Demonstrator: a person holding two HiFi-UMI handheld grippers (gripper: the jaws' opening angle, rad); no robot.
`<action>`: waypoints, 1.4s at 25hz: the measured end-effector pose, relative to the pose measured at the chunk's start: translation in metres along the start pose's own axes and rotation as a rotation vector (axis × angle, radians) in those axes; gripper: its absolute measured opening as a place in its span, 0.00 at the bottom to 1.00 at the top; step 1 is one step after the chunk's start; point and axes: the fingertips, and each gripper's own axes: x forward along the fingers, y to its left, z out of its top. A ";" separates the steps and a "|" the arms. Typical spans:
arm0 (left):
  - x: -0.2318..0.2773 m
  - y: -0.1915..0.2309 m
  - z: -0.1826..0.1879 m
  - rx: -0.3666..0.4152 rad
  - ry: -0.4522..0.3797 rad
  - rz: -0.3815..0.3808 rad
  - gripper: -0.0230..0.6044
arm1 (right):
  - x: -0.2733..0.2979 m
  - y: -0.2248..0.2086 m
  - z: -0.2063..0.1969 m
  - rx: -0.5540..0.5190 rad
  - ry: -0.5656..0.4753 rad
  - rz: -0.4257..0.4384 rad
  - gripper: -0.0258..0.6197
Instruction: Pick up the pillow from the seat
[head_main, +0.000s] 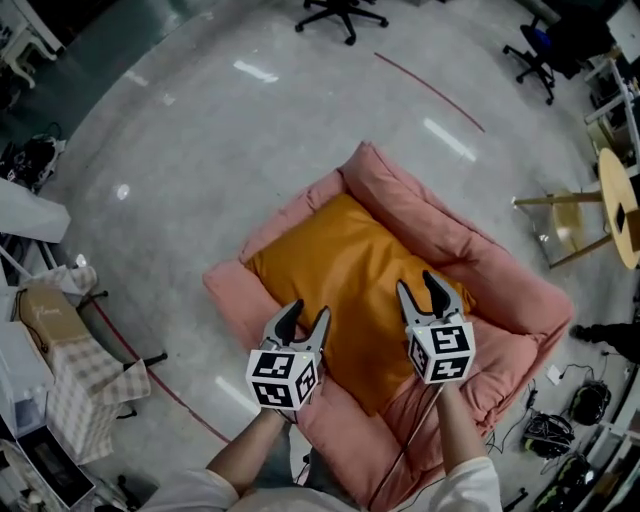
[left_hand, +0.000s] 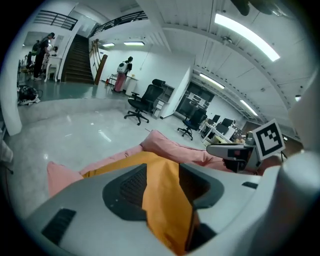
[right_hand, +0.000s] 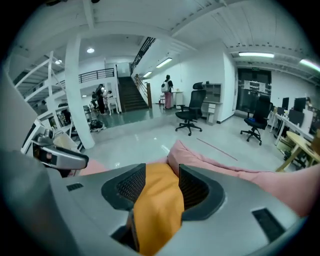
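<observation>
- The floor (head_main: 200, 150) is pale grey and glossy. It mirrors the ceiling lights, and a thin red line (head_main: 430, 92) runs across it.
- Two black wheeled office chairs (head_main: 342, 12) (head_main: 535, 55) stand well apart on the open floor.
- A round wooden table (head_main: 622, 205) on slanted legs sits at the right edge.
- A dark staircase (right_hand: 129, 97) climbs to a railed gallery (right_hand: 97, 75), near a white column (right_hand: 80, 100).
- Long light strips (left_hand: 245, 35) line the white ceiling.
- Dark monitors (right_hand: 295, 106) stand along the right side.
- Black cables (head_main: 545, 435) lie tangled on the floor.

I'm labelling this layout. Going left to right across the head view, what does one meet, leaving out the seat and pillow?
Checkered cloth → left tool → right tool → round wooden table.
</observation>
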 end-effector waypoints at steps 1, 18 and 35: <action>0.005 0.003 -0.004 -0.006 0.008 0.008 0.35 | 0.009 -0.002 -0.003 -0.032 0.013 0.002 0.34; 0.056 0.038 -0.111 -0.215 0.241 0.149 0.53 | 0.123 -0.014 -0.097 -0.292 0.343 0.110 0.47; 0.099 0.050 -0.167 -0.298 0.391 0.240 0.60 | 0.153 -0.025 -0.153 -0.231 0.544 0.138 0.47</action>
